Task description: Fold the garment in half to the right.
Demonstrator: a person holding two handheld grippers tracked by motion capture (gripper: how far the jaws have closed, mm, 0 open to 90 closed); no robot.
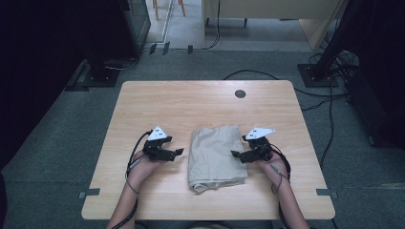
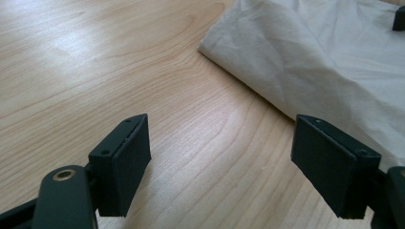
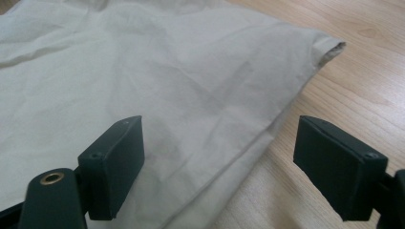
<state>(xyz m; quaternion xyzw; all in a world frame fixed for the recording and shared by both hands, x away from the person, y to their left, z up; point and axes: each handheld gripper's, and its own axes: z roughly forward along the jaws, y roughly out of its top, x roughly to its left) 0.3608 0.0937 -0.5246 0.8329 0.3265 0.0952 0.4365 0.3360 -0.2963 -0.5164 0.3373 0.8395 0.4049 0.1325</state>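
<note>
A folded beige cloth [image 1: 215, 157] lies flat on the wooden table [image 1: 143, 105], slightly toward the person's side of the middle, between the two grippers. It is folded into a rough rectangle with creases across its top; its near end is bunched and uneven, with layers showing at the edge. In the right gripper view a rolled hem shows at one corner of the cloth [image 3: 143, 86].

The left gripper [image 1: 175, 153] rests just beside the cloth's left edge, apart from it, pointing toward it. In the left gripper view its jaws stand wide apart over bare wood, nothing between them, with the cloth's edge [image 2: 305, 62] just ahead and to one side.

The right gripper [image 1: 235, 154] sits at the cloth's right edge, pointing inward. In the right gripper view its jaws are wide apart and straddle that edge: one jaw stands over the cloth, the other over the table. The pads do not press on the fabric; whether a jaw touches it cannot be told.

A round dark grommet [image 1: 240, 94] sits in the table near its far edge. Cables [image 1: 329, 109] lie on the grey carpet beyond the table.
</note>
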